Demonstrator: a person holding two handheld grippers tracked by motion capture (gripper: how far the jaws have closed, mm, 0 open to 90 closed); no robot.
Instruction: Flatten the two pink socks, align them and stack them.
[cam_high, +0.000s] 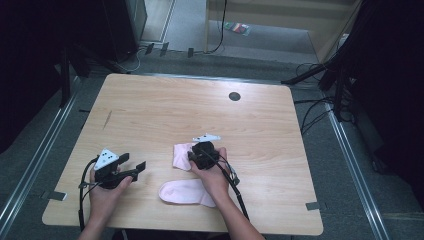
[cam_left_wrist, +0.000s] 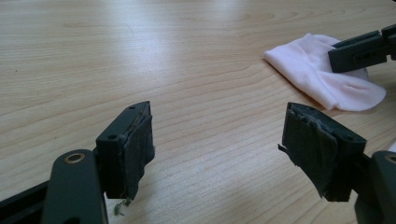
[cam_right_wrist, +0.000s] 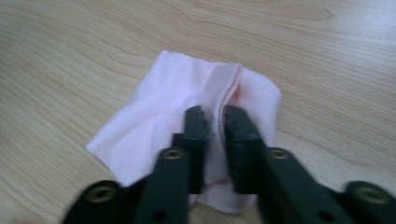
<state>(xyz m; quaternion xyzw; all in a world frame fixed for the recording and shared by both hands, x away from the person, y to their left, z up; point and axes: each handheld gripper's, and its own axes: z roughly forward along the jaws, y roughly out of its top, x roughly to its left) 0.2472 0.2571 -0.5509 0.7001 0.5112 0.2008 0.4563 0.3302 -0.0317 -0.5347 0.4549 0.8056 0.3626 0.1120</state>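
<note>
Pink sock (cam_right_wrist: 187, 98) half hidden, pinched between right tongs (cam_right_wrist: 215, 122); left tongs (cam_left_wrist: 219, 140) apart, empty.

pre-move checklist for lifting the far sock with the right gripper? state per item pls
1. Right gripper on the far sock: ok, jaws nearly closed on a raised fold of the fabric.
2. Grip firm enough to lift: cannot tell, a thin gap with cloth in it shows between the pads.
3. Left gripper free: ok, jaws wide open, nothing between them, bare table beneath.
4. Left gripper clear of the socks: ok, it sits to the left of both in the high view.
5. Near sock out of the way: not ok, the right hand rests partly over it.
6. Lift path: ok, nothing else on the table near the far sock.
</note>
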